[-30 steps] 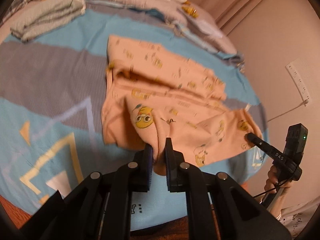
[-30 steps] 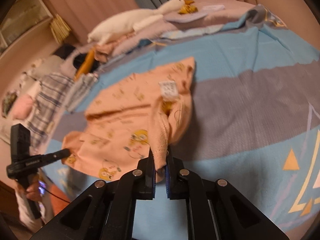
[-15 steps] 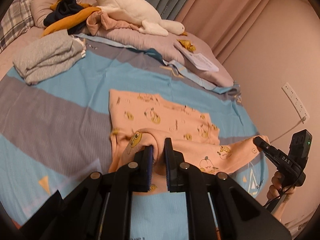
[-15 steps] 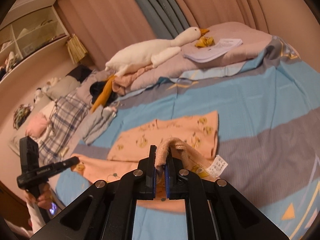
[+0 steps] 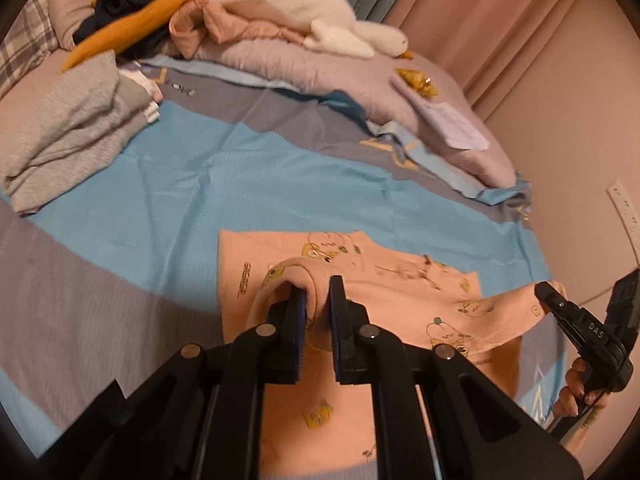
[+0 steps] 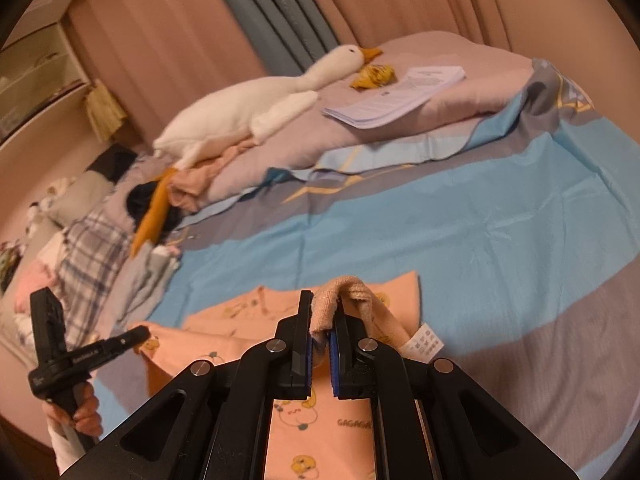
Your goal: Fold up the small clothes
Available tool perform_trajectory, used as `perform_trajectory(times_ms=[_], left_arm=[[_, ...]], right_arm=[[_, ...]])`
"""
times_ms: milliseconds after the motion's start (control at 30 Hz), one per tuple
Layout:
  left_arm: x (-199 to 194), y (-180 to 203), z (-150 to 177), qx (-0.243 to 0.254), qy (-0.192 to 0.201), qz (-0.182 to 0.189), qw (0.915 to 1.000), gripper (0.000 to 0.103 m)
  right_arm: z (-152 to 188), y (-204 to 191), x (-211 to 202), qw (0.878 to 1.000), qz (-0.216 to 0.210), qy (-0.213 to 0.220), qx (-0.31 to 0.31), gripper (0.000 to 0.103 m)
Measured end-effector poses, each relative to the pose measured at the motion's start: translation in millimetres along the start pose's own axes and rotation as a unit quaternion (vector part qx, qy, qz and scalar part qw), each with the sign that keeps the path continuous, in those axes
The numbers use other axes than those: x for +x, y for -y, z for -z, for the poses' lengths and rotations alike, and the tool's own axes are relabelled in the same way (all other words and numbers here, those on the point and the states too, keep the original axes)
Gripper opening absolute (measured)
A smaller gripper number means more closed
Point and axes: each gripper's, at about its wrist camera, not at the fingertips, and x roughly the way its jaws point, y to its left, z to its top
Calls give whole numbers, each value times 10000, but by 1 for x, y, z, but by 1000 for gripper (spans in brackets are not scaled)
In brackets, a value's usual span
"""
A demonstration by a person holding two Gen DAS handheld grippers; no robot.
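Here, a fold of the peach garment (image 5: 400, 304) is pinched by the left gripper (image 5: 318, 312), another by the right gripper (image 6: 320, 332); it is spread over the bedsheet (image 5: 240, 176).

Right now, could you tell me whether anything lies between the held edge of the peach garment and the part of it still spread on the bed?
Nothing visible does: the garment is bare where it lies on the bedsheet.

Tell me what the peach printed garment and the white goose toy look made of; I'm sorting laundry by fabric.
Peach garment: seemingly soft cotton-like knit, matte, drapes limply, with a looped, terry-looking reverse at the held fold. White goose toy: plush, fuzzy matte pile, probably synthetic, stuffed.
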Motion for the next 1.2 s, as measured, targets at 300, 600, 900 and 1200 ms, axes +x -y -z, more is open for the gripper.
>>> perform_trajectory(times_ms=[300,600,900,1200], left_arm=[[50,-13,-12,-52,-426,-216,9988,11],[45,-21,-18,-291,-270,-249,9989,57],[23,-18,-25,-313,58,-330,9989,81],[-5,-6,-13,-88,217,-348,9991,101]], right_arm=[[-6,15,53,9981,513,-314,93,8],[-14,24,65,9979,595,-233,119,8],[-23,23,58,9978,635,84,139,30],[-29,12,33,9959,829,353,-102,56]])
